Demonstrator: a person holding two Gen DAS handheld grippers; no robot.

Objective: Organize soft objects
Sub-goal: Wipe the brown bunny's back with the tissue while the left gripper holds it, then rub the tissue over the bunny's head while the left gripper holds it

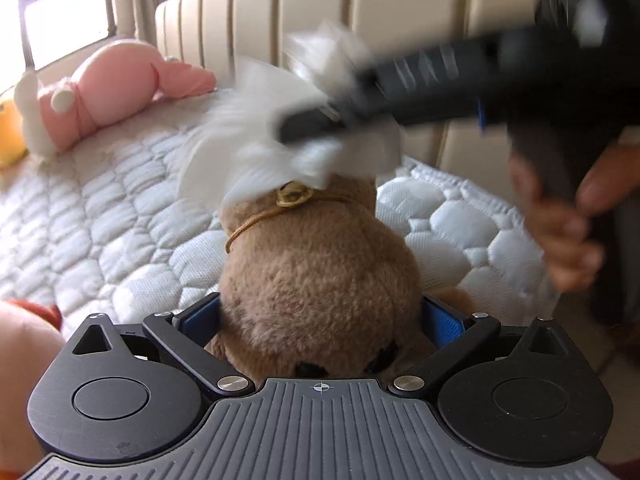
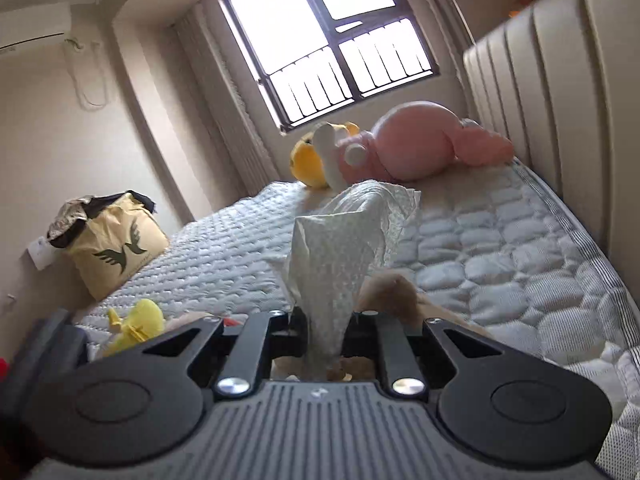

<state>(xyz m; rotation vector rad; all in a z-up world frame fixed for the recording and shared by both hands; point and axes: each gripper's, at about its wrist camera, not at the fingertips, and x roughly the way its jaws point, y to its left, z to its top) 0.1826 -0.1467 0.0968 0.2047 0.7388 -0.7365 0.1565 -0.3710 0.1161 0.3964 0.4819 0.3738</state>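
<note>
Brown plush toy: clamped between the blue-padded fingers of the left gripper, held above the mattress. Its long axis ran away from the camera toward the headboard, face end nearest the gripper body, far end pointing at the headboard. A tan cord circled its narrower far part.

White tissue: pinched at its lower end between the nearly closed fingers of the right gripper, standing upright and fanning out at the top. In the left wrist view the same tissue appeared blurred over the far end of the brown toy, with the right gripper crossing from the right, gripped by a hand.

Pink plush toy: lying along the mattress's far edge, one end just beside the headboard. Yellow plush toy: touching its other end, below the window.

Small yellow plush: at the mattress's near left edge.

Surface: white quilted mattress, bare. Headboard: beige, vertically padded, along the right edge.

Room: beige walls, curtain beside a barred window, air conditioner high on the left wall.

Cream bag: at the mattress's left edge, printed with a dark winged emblem; no writing could be read.
</note>
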